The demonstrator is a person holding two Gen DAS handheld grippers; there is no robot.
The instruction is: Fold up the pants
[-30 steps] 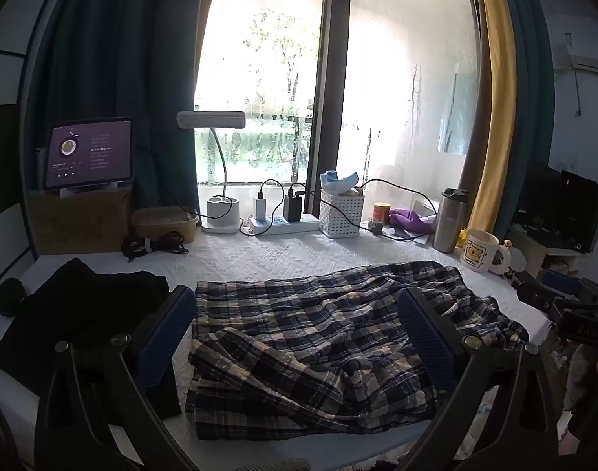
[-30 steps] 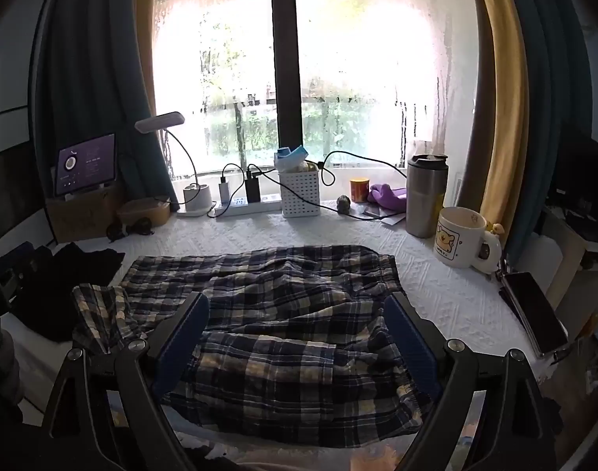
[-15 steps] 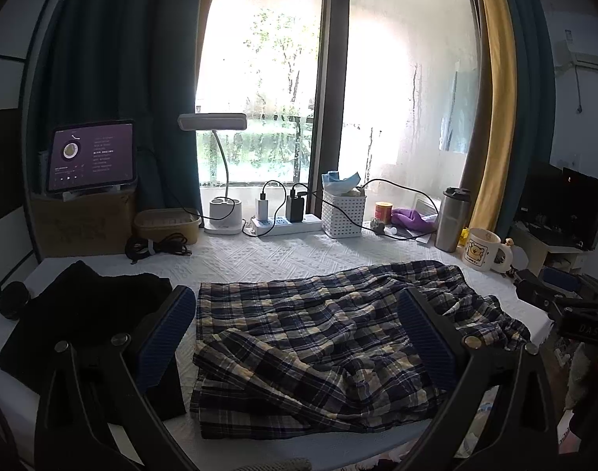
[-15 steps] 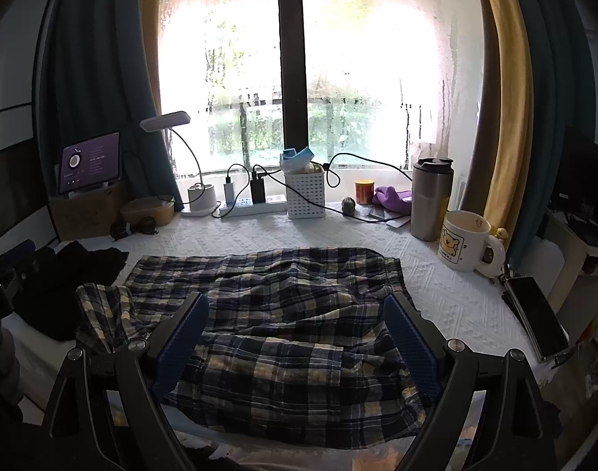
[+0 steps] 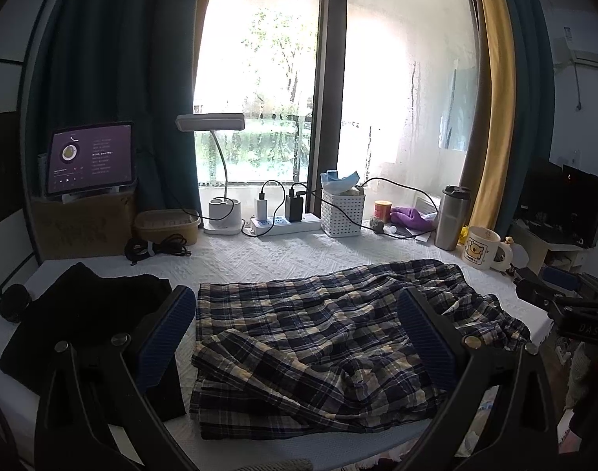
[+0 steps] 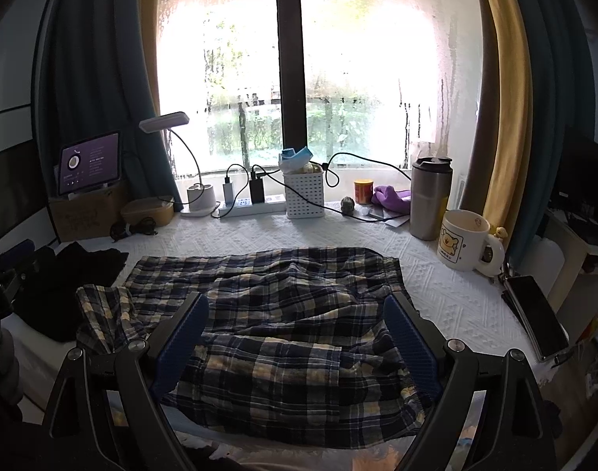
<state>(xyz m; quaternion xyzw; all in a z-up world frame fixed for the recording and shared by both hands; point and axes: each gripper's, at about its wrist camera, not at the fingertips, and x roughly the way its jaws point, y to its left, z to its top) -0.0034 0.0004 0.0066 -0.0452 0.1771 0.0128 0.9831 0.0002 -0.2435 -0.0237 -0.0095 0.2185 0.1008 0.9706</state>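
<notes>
Navy, white and yellow plaid pants (image 5: 318, 337) lie loosely bunched on the white quilted tabletop (image 5: 283, 253), reaching its front edge. In the right wrist view the same pants (image 6: 283, 314) fill the middle, with one end crumpled at the left. My left gripper (image 5: 295, 337) hovers over the pants' left half, jaws wide open, nothing between its blue pads. My right gripper (image 6: 295, 337) hangs over the right half, open too, its pads clear of the cloth. The right gripper's black body (image 5: 573, 306) shows at the right edge of the left wrist view.
A black garment (image 5: 75, 314) lies left of the pants. Along the window stand a tablet (image 5: 90, 159) on a cardboard box, a desk lamp (image 5: 216, 168), a power strip (image 5: 283, 223), a white basket (image 5: 342, 212), a steel tumbler (image 6: 430, 200) and a bear mug (image 6: 465, 241). A phone (image 6: 534, 314) lies at the table's right edge.
</notes>
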